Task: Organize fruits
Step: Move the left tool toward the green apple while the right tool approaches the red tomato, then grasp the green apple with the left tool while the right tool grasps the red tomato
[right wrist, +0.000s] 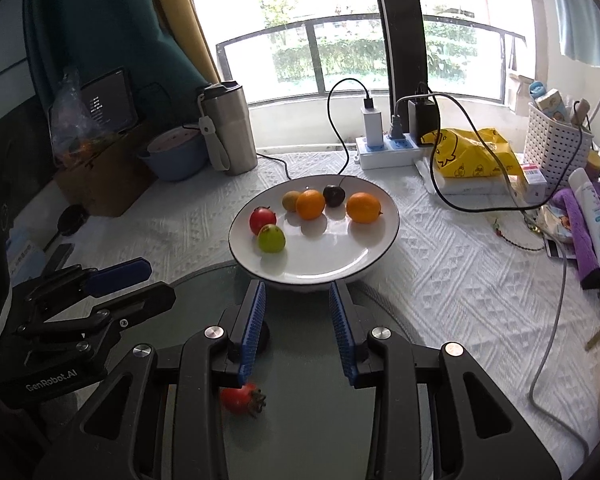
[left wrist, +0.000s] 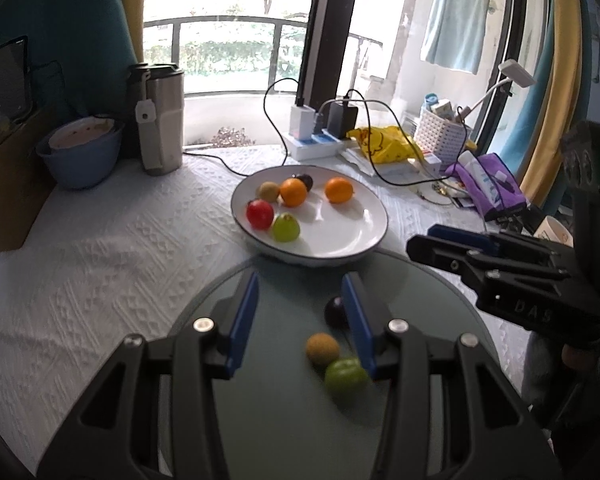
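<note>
A white plate (left wrist: 340,240) (right wrist: 340,256) on the white cloth holds two oranges (left wrist: 294,192) (left wrist: 339,190), a red fruit (left wrist: 259,214), a green fruit (left wrist: 285,228), a brown kiwi-like fruit (left wrist: 269,191) and a dark plum (left wrist: 306,181). A round grey-green glass board (left wrist: 284,420) (right wrist: 300,420) lies in front of it. On it lie a dark plum (left wrist: 334,312), a brown fruit (left wrist: 322,349), a green fruit (left wrist: 345,376) and a red fruit (right wrist: 242,398). My left gripper (left wrist: 302,292) is open and empty above the board. My right gripper (right wrist: 298,300) is open and empty near the plate's front rim.
At the back stand a steel tumbler (left wrist: 160,116), a blue bowl (left wrist: 80,152), a power strip with chargers and cables (left wrist: 320,136), a yellow bag (left wrist: 384,142) and a white basket (left wrist: 444,132). A purple pouch (left wrist: 488,184) and clutter lie right; a cardboard box (right wrist: 104,176) left.
</note>
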